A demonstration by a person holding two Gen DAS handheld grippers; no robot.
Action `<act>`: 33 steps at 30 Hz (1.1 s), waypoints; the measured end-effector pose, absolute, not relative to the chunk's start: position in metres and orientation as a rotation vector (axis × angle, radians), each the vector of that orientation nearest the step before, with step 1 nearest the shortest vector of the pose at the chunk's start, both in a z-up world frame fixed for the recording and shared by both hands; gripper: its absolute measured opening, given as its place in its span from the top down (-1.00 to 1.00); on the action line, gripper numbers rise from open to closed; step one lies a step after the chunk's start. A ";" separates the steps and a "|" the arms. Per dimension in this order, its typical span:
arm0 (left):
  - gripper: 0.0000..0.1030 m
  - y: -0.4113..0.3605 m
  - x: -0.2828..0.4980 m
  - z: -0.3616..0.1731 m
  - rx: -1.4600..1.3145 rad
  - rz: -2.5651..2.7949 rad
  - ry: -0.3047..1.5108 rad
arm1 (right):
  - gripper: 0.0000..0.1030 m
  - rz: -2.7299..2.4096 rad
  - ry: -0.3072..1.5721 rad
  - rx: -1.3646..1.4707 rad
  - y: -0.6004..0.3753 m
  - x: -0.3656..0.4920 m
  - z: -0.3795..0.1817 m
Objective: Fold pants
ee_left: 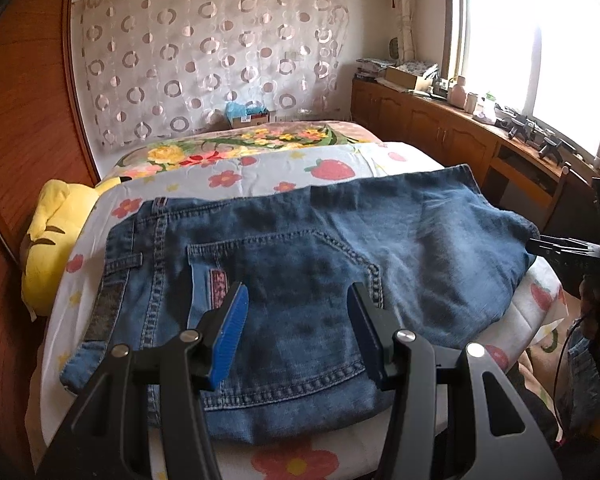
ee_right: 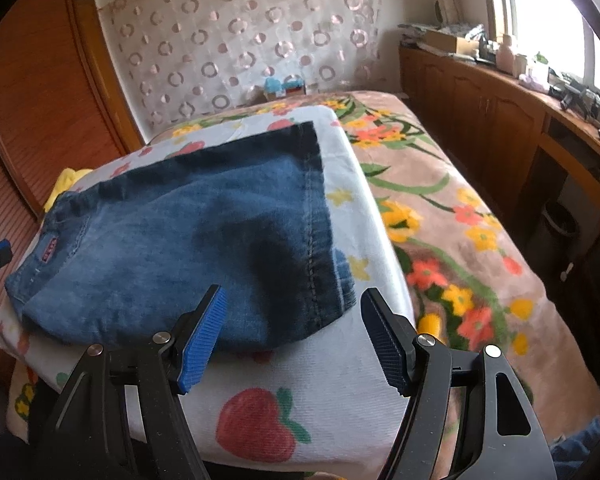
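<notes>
Blue denim pants lie folded into a compact stack on a white strawberry-print cloth on the bed, back pocket and waistband facing up at the left. My left gripper is open and empty, hovering just above the near part of the pants. In the right wrist view the pants lie with the leg hem at the right end. My right gripper is open and empty, just above the pants' near right corner. The right gripper also shows at the pants' right end in the left wrist view.
A yellow plush toy lies left of the cloth by the wooden wall. A floral blanket covers the bed to the right. A wooden counter with clutter runs under the window. A curtain hangs behind the bed.
</notes>
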State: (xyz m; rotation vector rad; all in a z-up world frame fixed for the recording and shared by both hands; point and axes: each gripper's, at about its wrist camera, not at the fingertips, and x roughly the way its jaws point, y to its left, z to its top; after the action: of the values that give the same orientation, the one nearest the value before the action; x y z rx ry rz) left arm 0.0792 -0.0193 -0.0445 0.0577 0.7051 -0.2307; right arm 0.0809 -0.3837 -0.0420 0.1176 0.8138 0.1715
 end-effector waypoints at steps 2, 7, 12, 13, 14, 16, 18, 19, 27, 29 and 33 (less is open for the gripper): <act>0.00 -0.017 0.079 -0.047 0.057 -0.228 0.711 | -0.11 0.171 0.823 0.112 -0.383 0.081 -0.044; 0.00 -0.010 0.077 -0.049 0.046 -0.219 0.714 | 0.91 0.210 0.799 0.087 -0.378 0.082 -0.031; 0.00 0.005 0.073 -0.045 0.019 -0.198 0.698 | 0.93 0.278 0.698 0.044 -0.358 0.087 0.017; 0.00 0.008 0.072 -0.044 0.014 -0.194 0.695 | 0.94 0.303 0.675 0.019 -0.347 0.089 0.031; 0.00 0.011 0.072 -0.043 0.008 -0.187 0.691 | 0.94 0.320 0.654 -0.003 -0.337 0.091 0.043; 0.00 0.021 0.069 -0.039 -0.003 -0.173 0.682 | 0.94 0.366 0.623 -0.033 -0.316 0.096 0.061; 0.00 0.030 0.065 -0.036 -0.014 -0.160 0.669 | 0.94 0.421 0.589 -0.068 -0.289 0.101 0.081; 0.00 0.037 0.062 -0.034 -0.020 -0.150 0.663 | 0.94 0.453 0.574 -0.087 -0.274 0.103 0.090; 0.00 0.085 0.045 -0.025 -0.060 -0.082 0.636 | 0.95 0.715 0.519 -0.157 -0.147 0.113 0.129; 0.00 0.095 0.041 -0.025 -0.065 -0.070 0.635 | 0.95 0.776 0.523 -0.159 -0.119 0.113 0.131; 0.00 0.105 0.036 -0.026 -0.075 -0.059 0.631 | 0.94 0.853 0.564 -0.189 -0.080 0.113 0.124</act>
State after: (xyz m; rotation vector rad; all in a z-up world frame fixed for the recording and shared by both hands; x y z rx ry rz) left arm 0.0363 0.1049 -0.0258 -0.0755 0.6313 -0.0591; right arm 0.1134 -0.0804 0.1243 -0.1889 0.5638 0.8530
